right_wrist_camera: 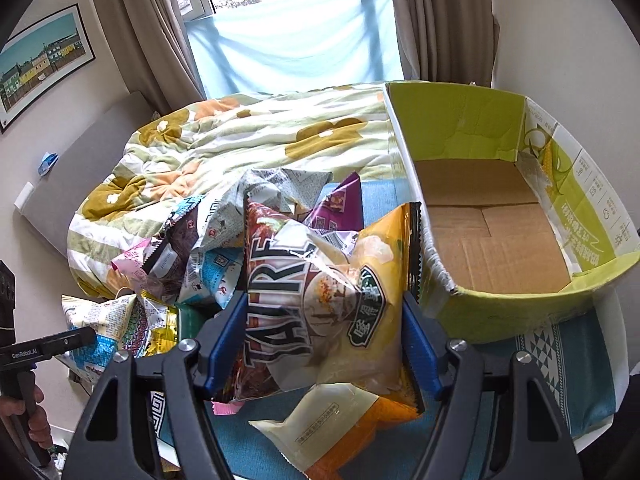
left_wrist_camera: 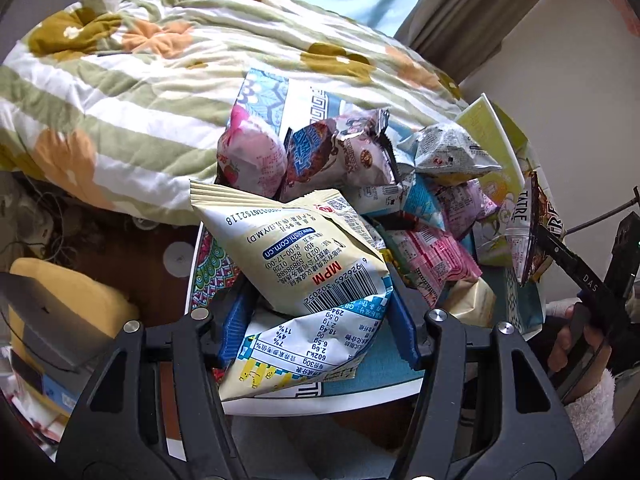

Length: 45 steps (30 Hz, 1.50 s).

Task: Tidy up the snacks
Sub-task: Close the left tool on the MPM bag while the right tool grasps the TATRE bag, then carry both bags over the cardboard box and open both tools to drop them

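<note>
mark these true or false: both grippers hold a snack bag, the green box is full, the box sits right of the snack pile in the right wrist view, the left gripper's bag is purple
1. Both grippers hold a bag: true. The left gripper pinches a cream bag; the right gripper pinches a yellow bag.
2. The green box is full: false, it is empty.
3. The box sits right of the pile: true.
4. The left gripper's bag is purple: false, it is cream.

Snack pile (right_wrist_camera: 256,240) left of box (right_wrist_camera: 500,240)
</note>
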Tool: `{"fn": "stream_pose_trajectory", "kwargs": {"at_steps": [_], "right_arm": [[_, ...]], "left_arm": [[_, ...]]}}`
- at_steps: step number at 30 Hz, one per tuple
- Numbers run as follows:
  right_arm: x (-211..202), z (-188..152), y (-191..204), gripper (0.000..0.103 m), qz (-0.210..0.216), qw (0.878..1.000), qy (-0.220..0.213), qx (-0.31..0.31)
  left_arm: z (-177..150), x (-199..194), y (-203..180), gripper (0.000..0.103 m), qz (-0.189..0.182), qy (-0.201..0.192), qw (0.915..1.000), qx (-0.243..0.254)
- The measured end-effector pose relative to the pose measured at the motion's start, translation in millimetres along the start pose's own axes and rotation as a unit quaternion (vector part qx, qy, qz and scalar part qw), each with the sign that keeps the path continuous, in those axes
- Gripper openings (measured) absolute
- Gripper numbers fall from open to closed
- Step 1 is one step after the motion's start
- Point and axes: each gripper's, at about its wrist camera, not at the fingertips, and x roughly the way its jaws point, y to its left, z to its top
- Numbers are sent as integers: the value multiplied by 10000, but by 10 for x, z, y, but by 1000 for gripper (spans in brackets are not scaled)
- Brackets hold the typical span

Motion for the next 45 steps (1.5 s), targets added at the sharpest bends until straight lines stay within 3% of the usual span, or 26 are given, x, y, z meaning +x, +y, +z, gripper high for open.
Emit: {"fn": "stream_pose_trajectory", "kwargs": {"at_steps": [7,16,20,27,32,35,36,37,38,40,45], "right_arm": [[-557,220,-37,68,-8,9994,-343,49],[-912,726,-614,68,-261,9979,-600,-1],[-852,994,-1033,68,-243,9983,-531,25],[-580,1446,-1815,68,-140,9995,-265,-130],[-336,1670,-2247,68,-53,9997,11,-226],[-153,1763,-2452,68,-50,9995,220,-215],[-97,1785,-2507,69,-27,9994,283,-189],[-40,1805,-2562,69,8,9993,336,-158],[10,1820,-2605,69,38,9992,380,-127],[106,1840,-2653,69,77,9988,464,-123],[266,1820,-2711,72,103,9980,607,-161]], "left_arm": [[410,-340,-524,56,-198,-432,9978,460],[1042,-230,-1848,56,-597,-876,9887,1056],[1309,78,-2546,56,-806,-912,9865,1093],[1695,1023,-3714,57,-707,-559,9875,1291],[1845,1772,-4142,57,-527,-146,9912,1207],[1881,2140,-4265,57,-224,103,9910,1312],[1883,2242,-4307,60,-70,163,9902,1385],[1880,2333,-4320,69,56,219,9891,1457],[1873,2397,-4337,85,194,222,9881,1508],[1848,2444,-4324,103,433,117,9869,1550],[1770,2293,-4216,103,754,6,9838,1624]]}}
